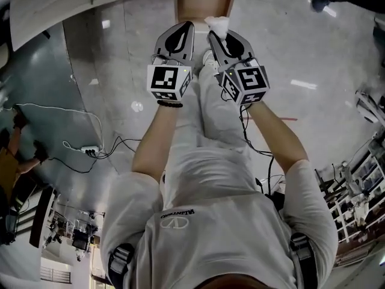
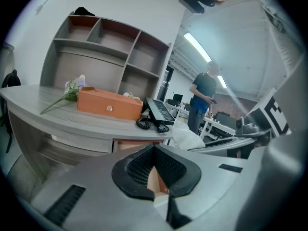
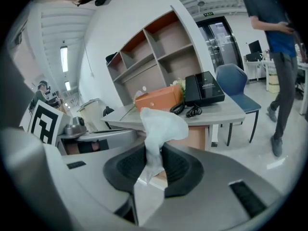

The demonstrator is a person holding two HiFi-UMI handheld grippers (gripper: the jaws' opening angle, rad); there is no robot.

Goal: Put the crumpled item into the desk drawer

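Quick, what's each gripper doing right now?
Left gripper: closed, nothing in it.
Right gripper: closed on the crumpled white paper.

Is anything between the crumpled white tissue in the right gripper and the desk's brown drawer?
Nothing visible. The crumpled white tissue is pinched in the right gripper, and the brown drawer under the grey desk top lies straight ahead. The left gripper sits alongside, shut and empty. Whether the drawer is open is unclear.

Left claw shut, right claw clamped.
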